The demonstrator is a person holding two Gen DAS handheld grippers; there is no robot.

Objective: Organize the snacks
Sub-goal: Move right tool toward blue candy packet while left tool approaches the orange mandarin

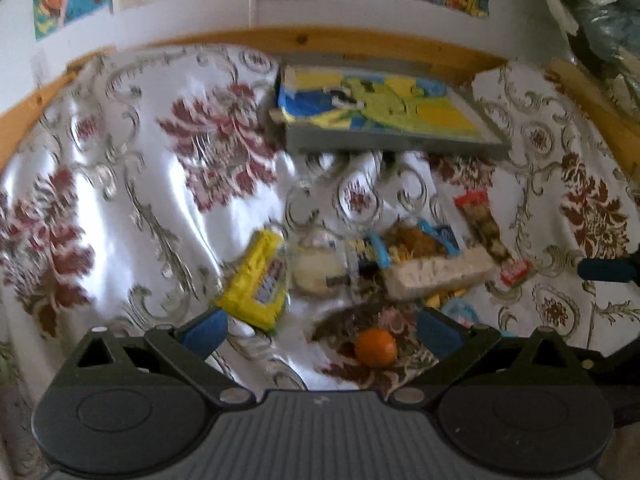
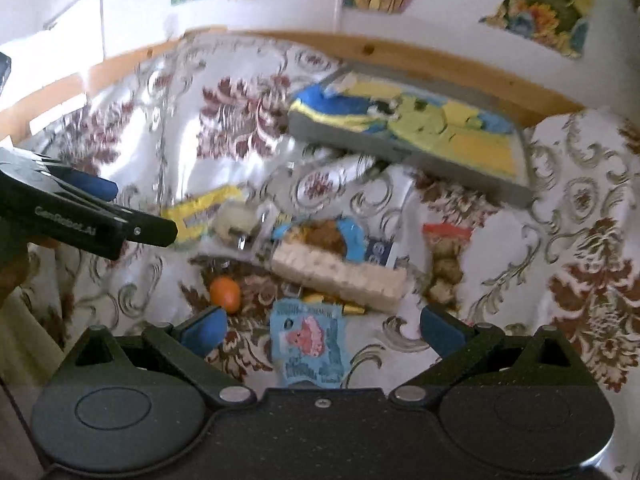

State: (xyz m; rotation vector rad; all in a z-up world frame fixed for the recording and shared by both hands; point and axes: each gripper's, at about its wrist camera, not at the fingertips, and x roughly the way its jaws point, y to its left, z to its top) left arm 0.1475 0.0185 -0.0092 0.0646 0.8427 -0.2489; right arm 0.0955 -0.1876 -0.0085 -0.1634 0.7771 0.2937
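Two grippers, both yours, hang over a heap of snacks on a floral cloth [image 1: 120,208]. Your left gripper [image 1: 320,328] has its blue-padded fingers [image 1: 204,330] spread wide w/ nothing between them but cloth and a small orange ball-shaped item [image 1: 375,347], which lies just inside the right-hand finger, not touching either pad. A yellow packet [image 1: 256,280] sits just ahead of the left-hand finger; a pale wafer bar [image 1: 436,272] lies ahead of the right-hand one, w/ a blue-edged cookie pack [image 1: 416,240] behind it. A long red-ended packet [image 1: 488,236] lies farther ahead and to the right.

Your right gripper [image 2: 322,330] is likewise released, fingers [image 2: 442,330] wide apart, gripping nothing. A light-blue sachet w/ a pink figure [image 2: 306,344] lies flat on the cloth between them, approx. midway, clear of both pads. The orange item [image 2: 225,292] sits just ahead of the left-hand finger; the wafer bar [image 2: 340,276] lies ahead, between the fingers' lines.

Well ahead of both grippers, a grey tray w/ a blue, yellow and green picture [image 1: 384,112] rests tilted on the cloth by a wooden rail [image 1: 304,40]. The left gripper's black arm [image 2: 80,216] shows at the right wrist view's left edge. Both views are motion-blurred; pack labels can't be read.
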